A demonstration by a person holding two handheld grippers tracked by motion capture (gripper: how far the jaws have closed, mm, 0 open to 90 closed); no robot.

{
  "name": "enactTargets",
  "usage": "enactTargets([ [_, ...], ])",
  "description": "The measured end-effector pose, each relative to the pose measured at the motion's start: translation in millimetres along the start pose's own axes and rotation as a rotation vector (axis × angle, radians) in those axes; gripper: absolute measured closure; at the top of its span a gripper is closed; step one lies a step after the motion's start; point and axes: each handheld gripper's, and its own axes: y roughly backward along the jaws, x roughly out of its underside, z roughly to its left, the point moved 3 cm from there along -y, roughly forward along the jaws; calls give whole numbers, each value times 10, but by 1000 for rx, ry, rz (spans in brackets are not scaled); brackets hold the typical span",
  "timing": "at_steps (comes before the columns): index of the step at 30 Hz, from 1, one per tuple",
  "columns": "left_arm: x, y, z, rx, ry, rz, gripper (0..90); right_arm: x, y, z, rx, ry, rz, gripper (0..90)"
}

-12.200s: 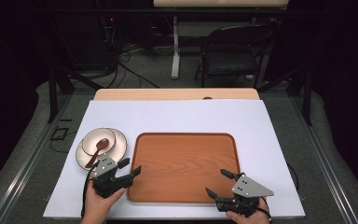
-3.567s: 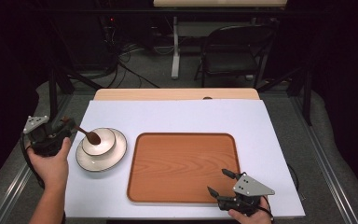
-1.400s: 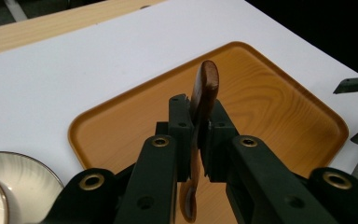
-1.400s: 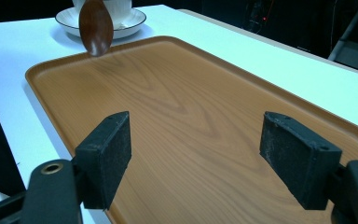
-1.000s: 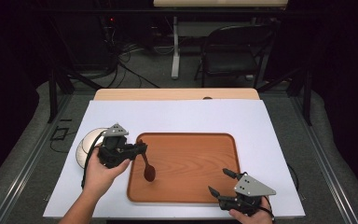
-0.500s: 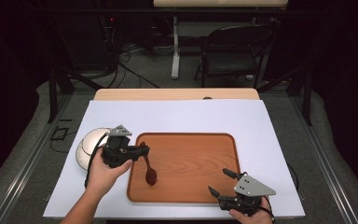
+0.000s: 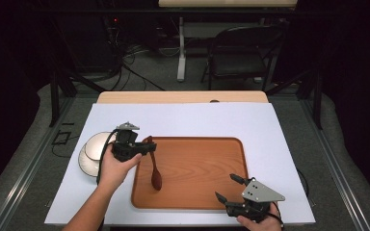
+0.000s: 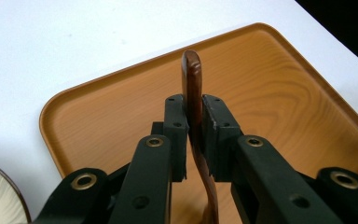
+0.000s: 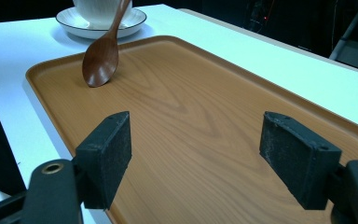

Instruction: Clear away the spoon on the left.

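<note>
The left gripper [image 7: 142, 150] is holding a wooden spoon [image 7: 154, 166] by the upper part of its handle, over the left edge of the wooden tray [image 7: 197, 202]. Its jaws have just been opening a little, yet the pads [image 8: 177, 126] are still pressing on the handle between them. The spoon is hanging bowl-down, with the bowl touching the tray near its left side. The right gripper [image 7: 230, 189] is resting at the tray's near right corner, its jaws standing wide apart with nothing between them. A white bowl on a saucer [image 7: 91, 154] is sitting just beyond the tray's left edge.

Glossy dark wood spoon [image 7: 155, 168]; smooth wood-grain tray [image 7: 207, 163]; glazed ceramic dish [image 7: 92, 153].
</note>
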Motion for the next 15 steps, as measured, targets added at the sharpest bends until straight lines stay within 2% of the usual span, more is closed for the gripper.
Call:
enactTargets([
  [1,0,0,0,0,0,0,804,0,0,0,0,-1,0,247],
  [5,-10,-144,115,-1,50,-7,800,-2,2,0,-1,-2,-4,247],
  [9,-8,-208,167,0,75,-3,795,-1,2,-1,-1,-4,-4,247],
  [15,8,-356,276,14,131,21,790,0,4,-4,-3,-3,-3,248],
])
